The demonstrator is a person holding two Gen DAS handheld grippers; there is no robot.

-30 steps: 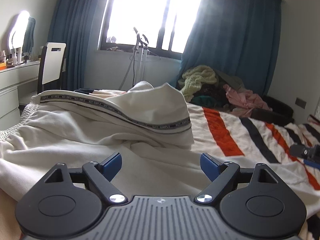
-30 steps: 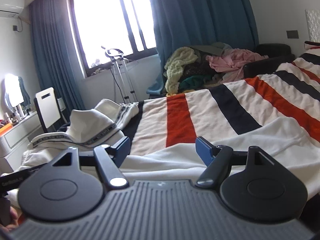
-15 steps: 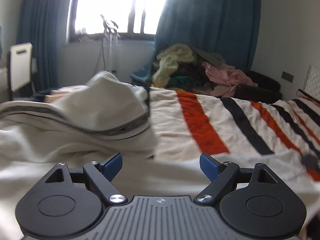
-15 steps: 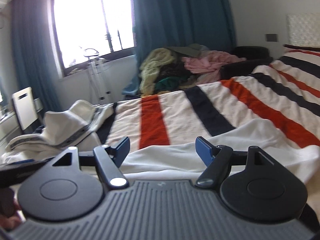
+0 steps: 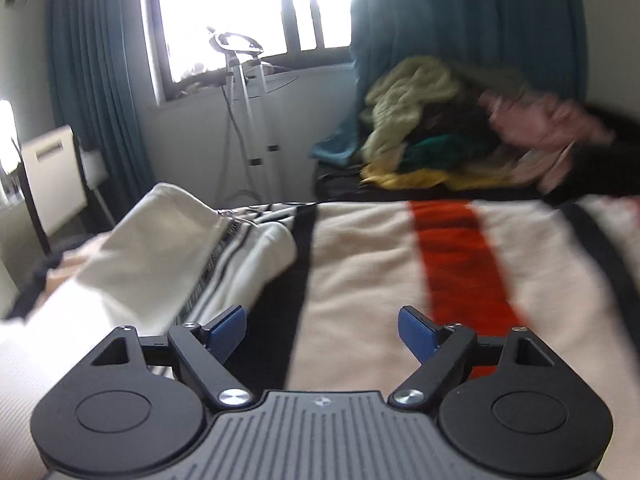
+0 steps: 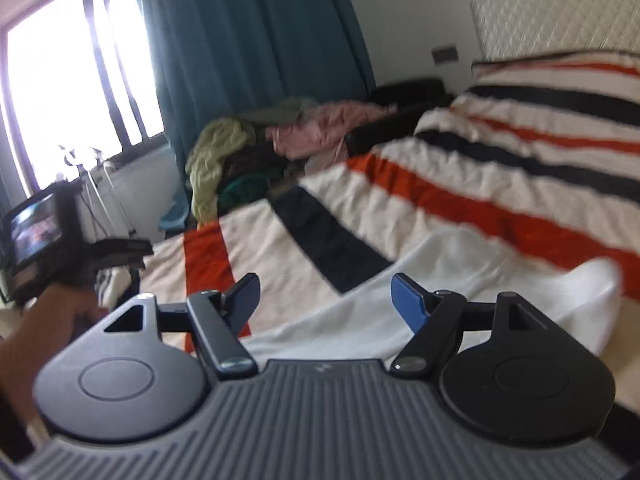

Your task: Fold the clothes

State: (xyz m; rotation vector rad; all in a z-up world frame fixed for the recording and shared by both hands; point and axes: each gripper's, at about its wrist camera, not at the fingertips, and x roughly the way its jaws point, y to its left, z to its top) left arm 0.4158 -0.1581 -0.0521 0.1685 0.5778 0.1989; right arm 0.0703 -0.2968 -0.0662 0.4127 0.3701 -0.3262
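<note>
A cream garment with black-and-white striped trim (image 5: 160, 264) lies bunched on the left of the striped bedspread (image 5: 360, 264). My left gripper (image 5: 322, 330) hovers open over the blanket just right of that bunch, with nothing between its blue pads. In the right wrist view, a flat white part of the garment (image 6: 460, 280) spreads over the bedspread (image 6: 500, 184) beneath my right gripper (image 6: 324, 300), which is open and empty. The left gripper's body and the hand holding it (image 6: 60, 308) show at the left edge of the right wrist view.
A heap of mixed clothes (image 5: 460, 132) sits beyond the far edge of the bed, below teal curtains (image 6: 248, 60). A metal stand (image 5: 244, 112) is under the bright window. A white chair (image 5: 52, 176) stands at the left. A quilted headboard (image 6: 560, 20) is at the right.
My left gripper has swept right, from over the cream garment to over the striped blanket. The right gripper's view has swung right and rolled, bringing the headboard and the left hand into sight.
</note>
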